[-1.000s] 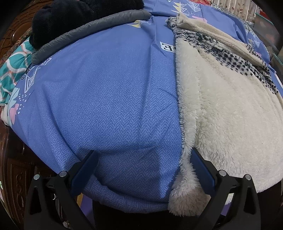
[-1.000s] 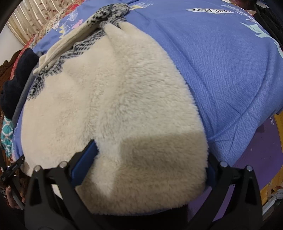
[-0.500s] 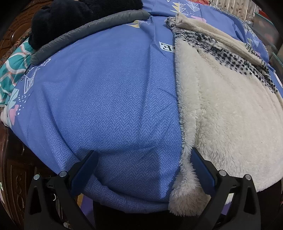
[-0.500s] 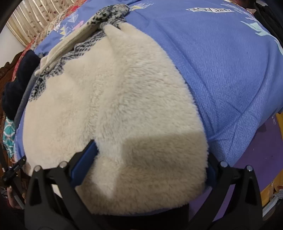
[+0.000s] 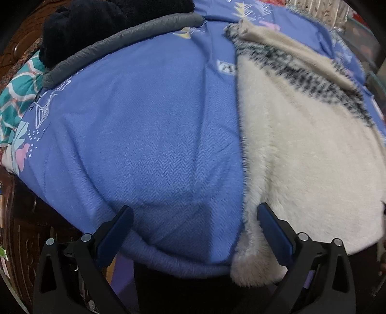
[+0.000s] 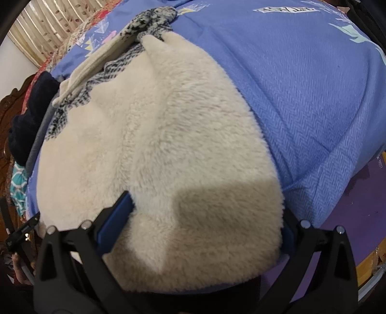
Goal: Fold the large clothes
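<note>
Cream fluffy fleece garment (image 6: 168, 149) w/ black-white knit trim laid flat on blue herringbone-weave bedsheet (image 5: 144, 135); left gripper (image 5: 194, 224) & right gripper (image 6: 205, 217) held spread wide at near hem, nothing gripped

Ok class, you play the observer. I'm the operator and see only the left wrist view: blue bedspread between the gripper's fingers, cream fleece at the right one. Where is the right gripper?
Observer: The right gripper is open, with the near edge of the fleece between its fingers.
Operator: Does the fleece run off the right side of the bed?
Observer: No. Its right edge ends on the bedspread, which lies bare beyond it.
Operator: Any mark on that bare part?
Observer: A long white printed label at its far end.
</note>
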Tool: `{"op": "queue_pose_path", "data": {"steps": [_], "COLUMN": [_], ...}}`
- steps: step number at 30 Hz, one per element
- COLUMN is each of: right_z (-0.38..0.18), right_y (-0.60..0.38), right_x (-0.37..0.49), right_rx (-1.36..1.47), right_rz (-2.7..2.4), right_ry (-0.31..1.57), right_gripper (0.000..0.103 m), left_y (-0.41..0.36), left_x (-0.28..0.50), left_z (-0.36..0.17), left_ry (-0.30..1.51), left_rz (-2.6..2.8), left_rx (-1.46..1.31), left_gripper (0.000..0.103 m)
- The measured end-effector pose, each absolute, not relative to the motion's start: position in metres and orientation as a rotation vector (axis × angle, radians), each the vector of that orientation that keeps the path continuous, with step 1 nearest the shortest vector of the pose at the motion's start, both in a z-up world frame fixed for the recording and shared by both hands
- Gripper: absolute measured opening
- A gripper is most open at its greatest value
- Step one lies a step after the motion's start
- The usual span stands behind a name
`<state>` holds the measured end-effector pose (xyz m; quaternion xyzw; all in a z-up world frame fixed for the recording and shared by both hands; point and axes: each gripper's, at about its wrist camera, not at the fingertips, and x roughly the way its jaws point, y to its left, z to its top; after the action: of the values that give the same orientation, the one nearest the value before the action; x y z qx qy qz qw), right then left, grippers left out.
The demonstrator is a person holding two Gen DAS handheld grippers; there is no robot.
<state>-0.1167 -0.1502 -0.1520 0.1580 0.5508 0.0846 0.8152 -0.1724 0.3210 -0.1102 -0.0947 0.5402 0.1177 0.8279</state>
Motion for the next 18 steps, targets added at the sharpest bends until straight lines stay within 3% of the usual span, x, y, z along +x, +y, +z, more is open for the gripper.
{"op": "queue_pose_path", "data": {"steps": [4, 8, 11, 12, 13, 14, 15, 16, 18], "right_z": [-0.143, -0.139, -0.139, -0.139, -0.139, -0.137, -0.135, -0.129, -0.116], "right_y": [-0.159, -0.166, -0.169, -0.171, -0.172, -0.173, -0.171, -0.171, -0.168], "right_x": [-0.124, -0.13, -0.131, -0.13, -0.131, -0.133, -0.135, -0.14, -0.147], "right_rx": [0.344, 0.348, 0.352, 0.361, 0.371, 0.374, 0.37, 0.36, 0.335], "right_rz": [0.249, 0.312, 0.343, 0.357, 0.373, 0.397, 0.416, 0.439, 0.506], "right_ry": [1.136, 1.145, 1.164, 1.177, 1.188, 1.199, 1.205, 1.201, 1.189], "right_gripper": [0.095, 0.09, 0.081, 0.074, 0.069, 0.056, 0.042, 0.034, 0.02], "left_y": [0.316, 0.302, 0.291, 0.289, 0.288, 0.286, 0.282, 0.275, 0.268], "left_x": [-0.189, -0.188, -0.178, -0.173, -0.171, -0.17, -0.169, -0.172, -0.175], "left_z": [-0.076, -0.076, -0.097, -0.104, -0.109, -0.111, -0.115, -0.118, -0.118], "left_ry": [1.063, 1.107, 1.184, 1.208, 1.228, 1.25, 1.288, 1.307, 1.33], "left_rz": [0.103, -0.029, -0.041, -0.05, -0.061, -0.068, -0.08, -0.084, -0.095], "left_rx": [-0.228, -0.249, -0.218, -0.235, -0.254, -0.259, -0.243, -0.221, -0.191], "left_gripper": [0.113, 0.113, 0.113, 0.112, 0.102, 0.094, 0.077, 0.052, 0.035]}}
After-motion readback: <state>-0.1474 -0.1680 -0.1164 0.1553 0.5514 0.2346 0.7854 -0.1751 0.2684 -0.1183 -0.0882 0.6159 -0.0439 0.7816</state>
